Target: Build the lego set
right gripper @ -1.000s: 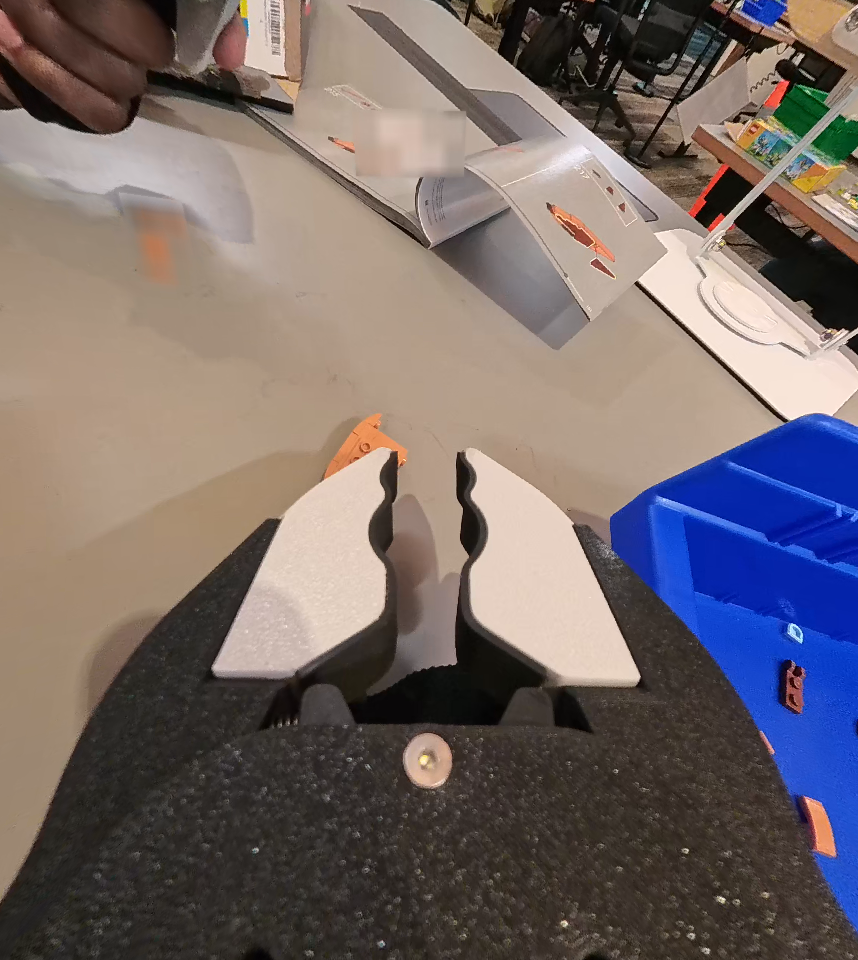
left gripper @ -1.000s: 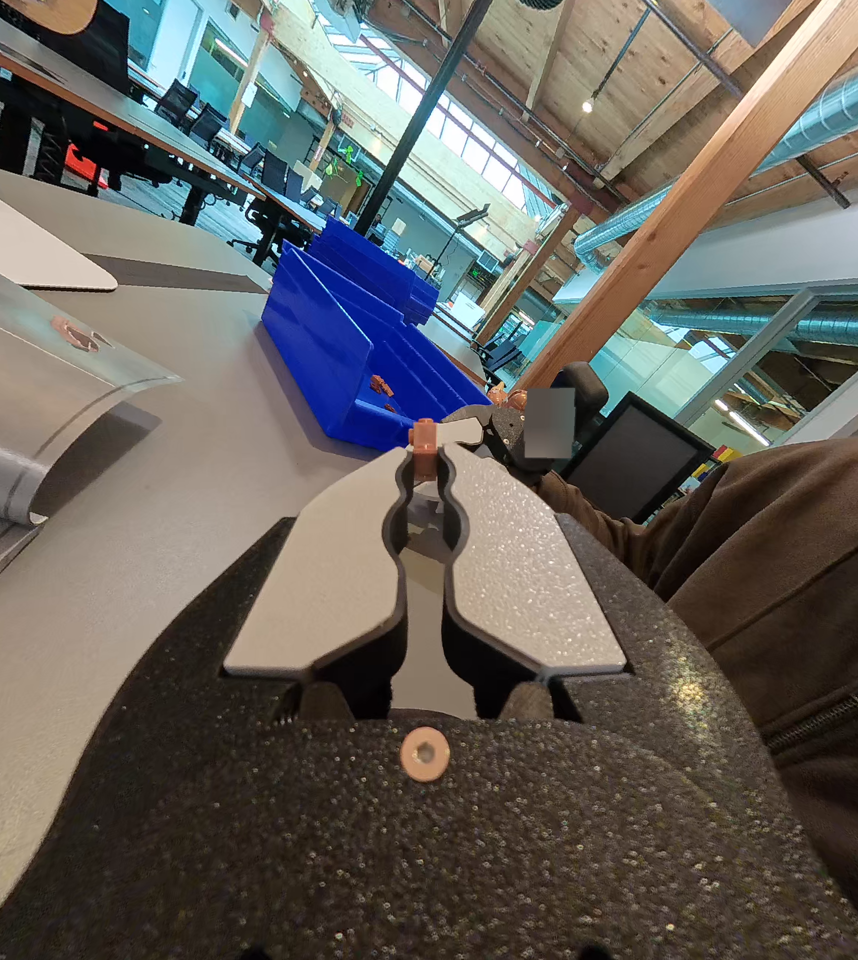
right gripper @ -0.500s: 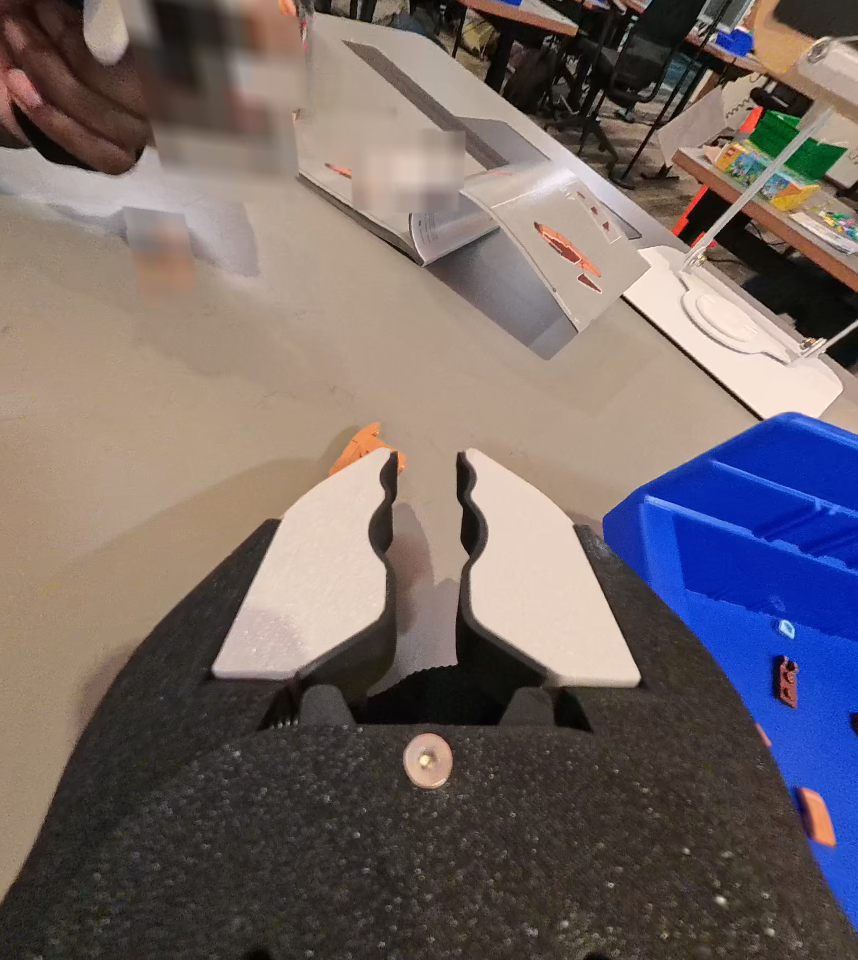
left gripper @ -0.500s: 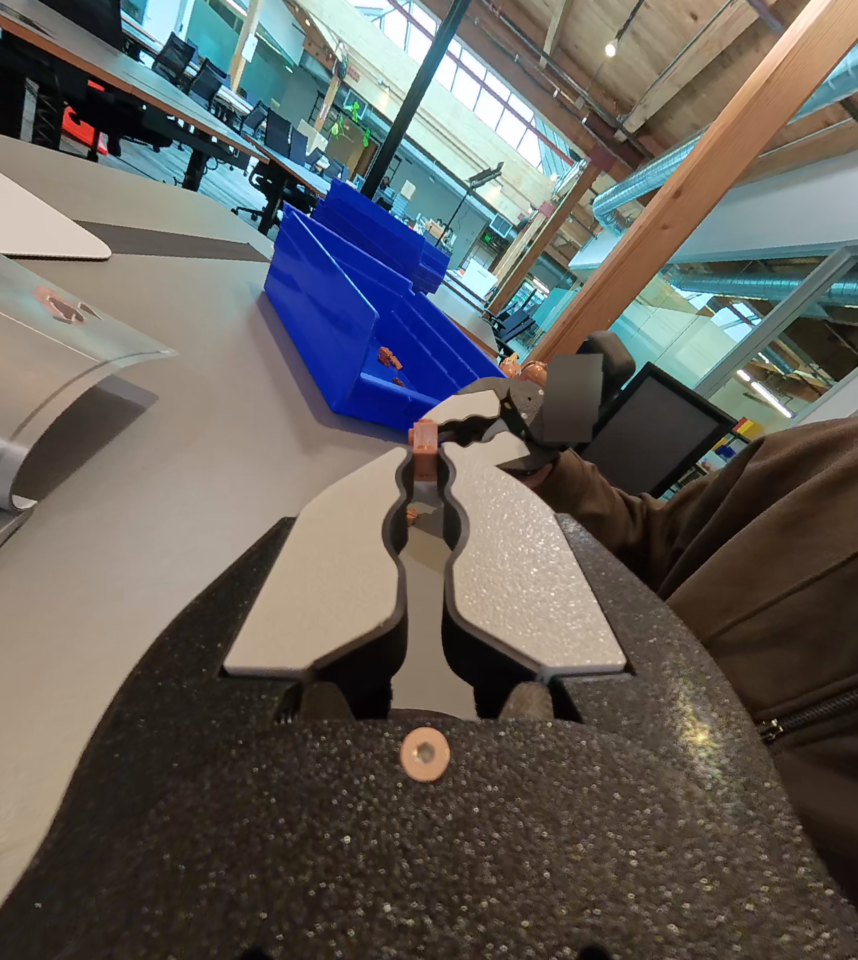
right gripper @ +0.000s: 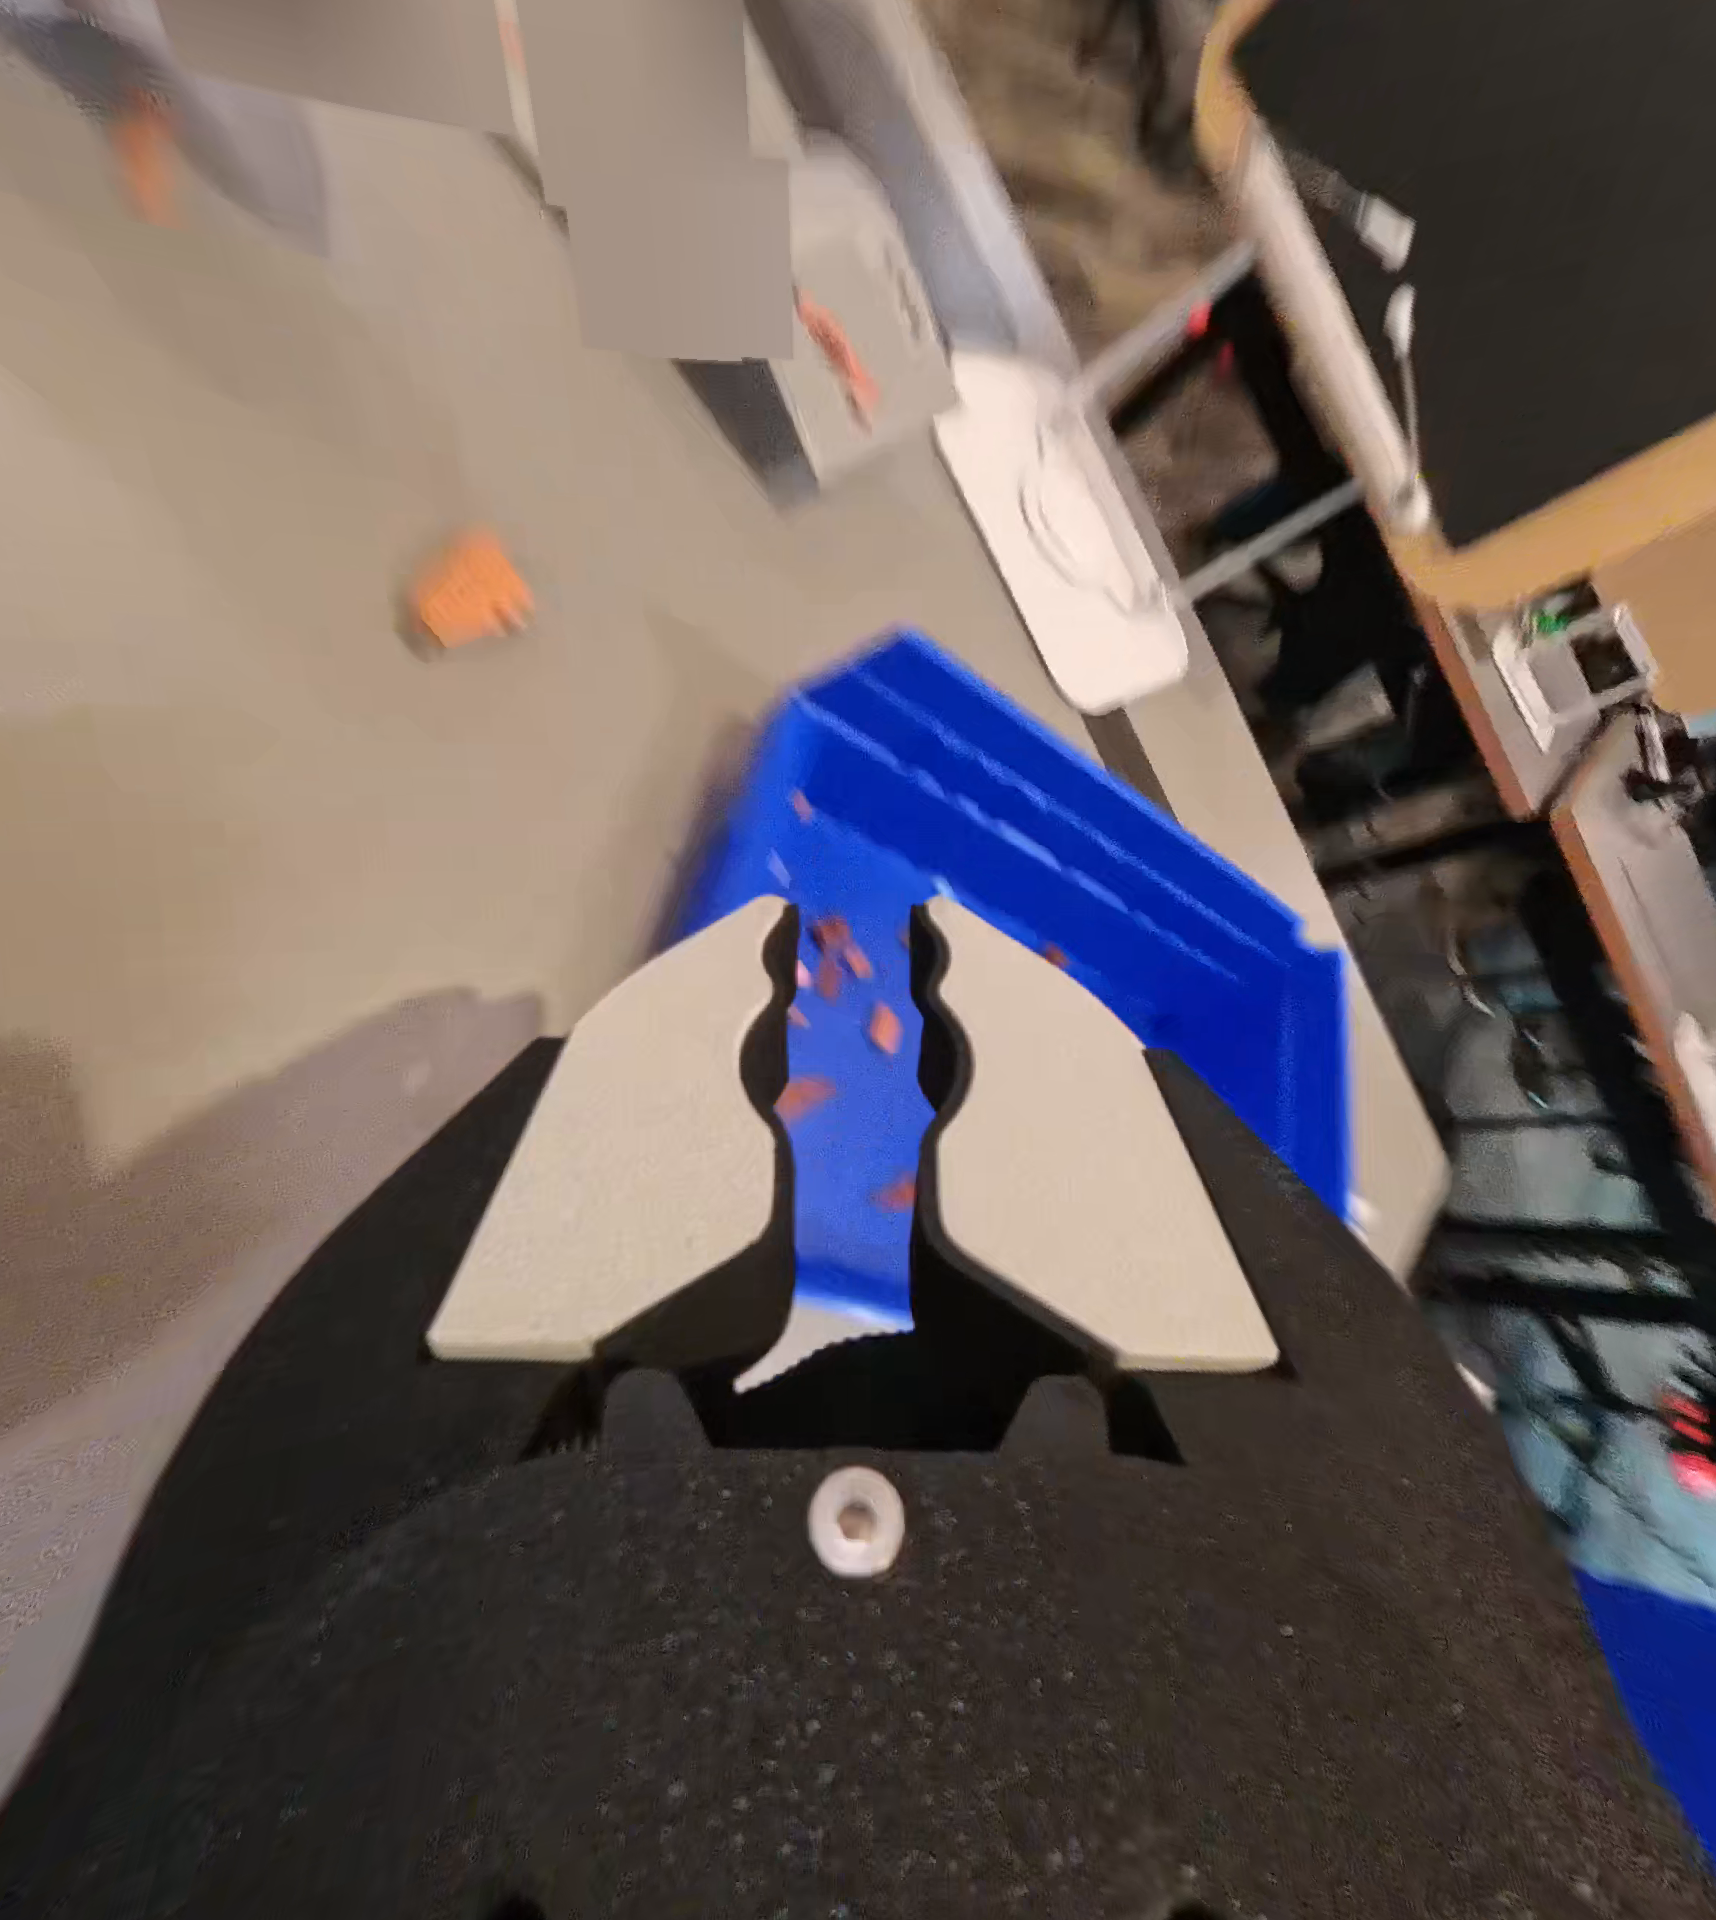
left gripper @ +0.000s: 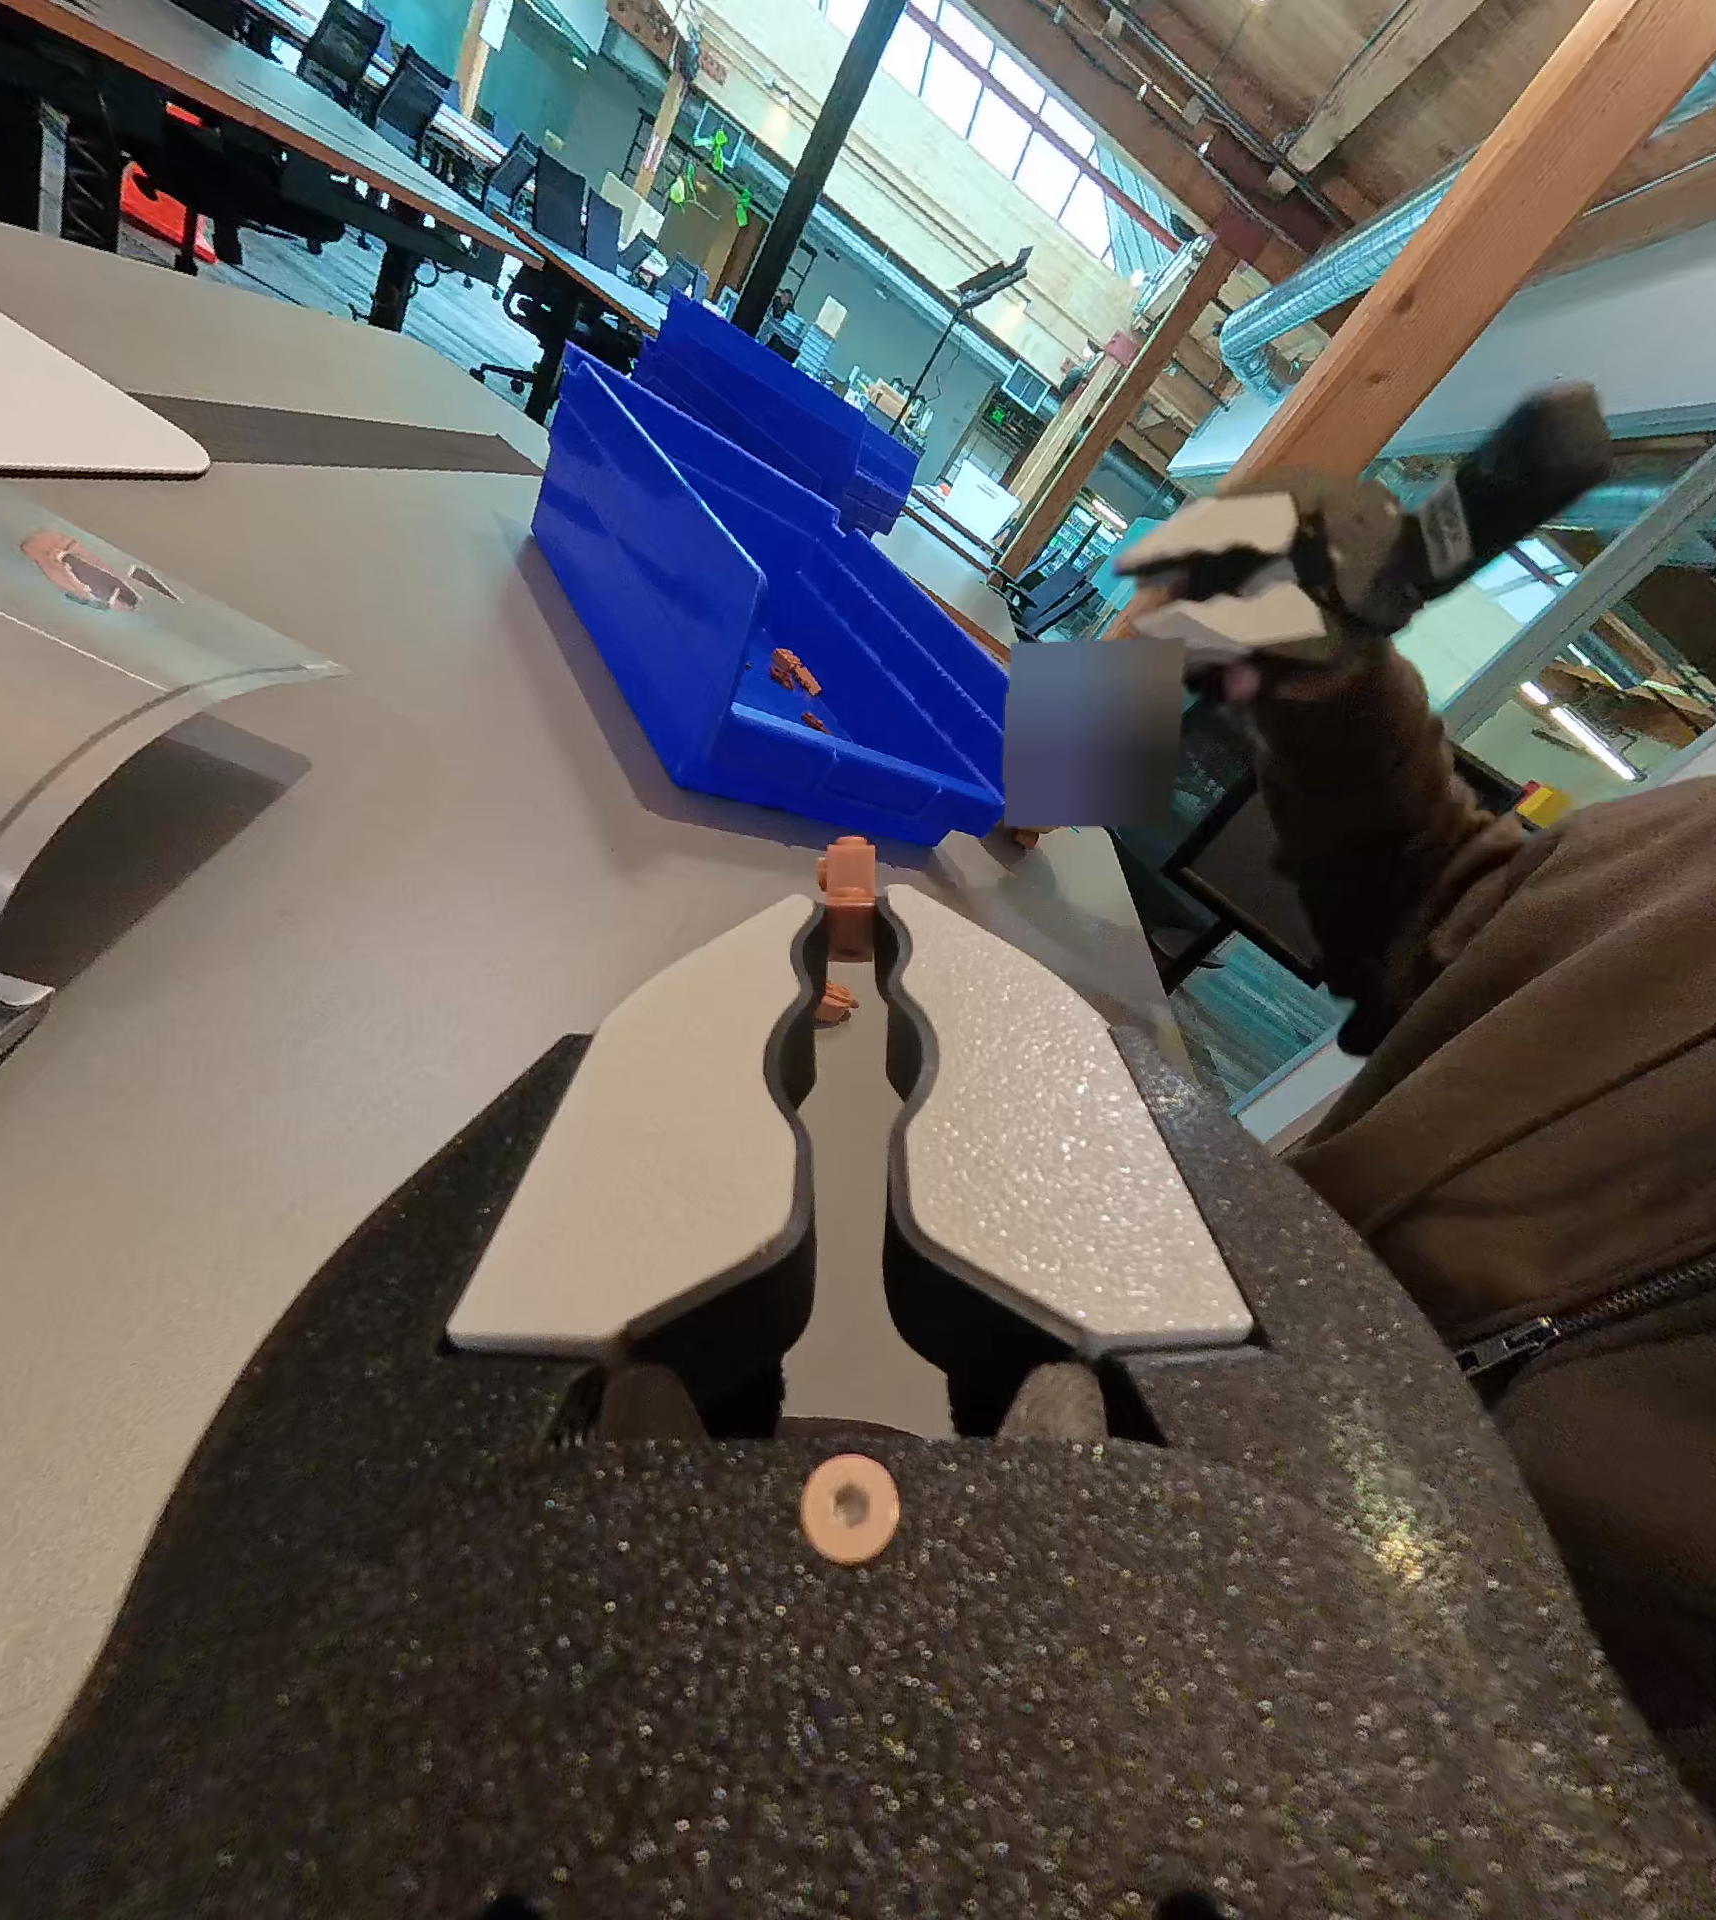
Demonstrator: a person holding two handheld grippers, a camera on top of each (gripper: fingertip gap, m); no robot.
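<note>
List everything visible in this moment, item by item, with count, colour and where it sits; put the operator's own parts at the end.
Table: one, grey, under everything.
Bin: one, blue, on the table ahead of the left gripper; more blue bins stand behind it.
Loose pieces: several, orange-brown, on the bin floor.
Small brick: one, brown, between the left gripper's tips.
Plate: one, orange, flat on the table, blurred.
Instruction booklet: one, grey, open, far left.
Lamp base: one, white, beyond the bin.
Left gripper: shut on the small brick.
Right gripper: open, empty, above the bin.
Sleeve: one, brown, behind the right gripper.
</note>
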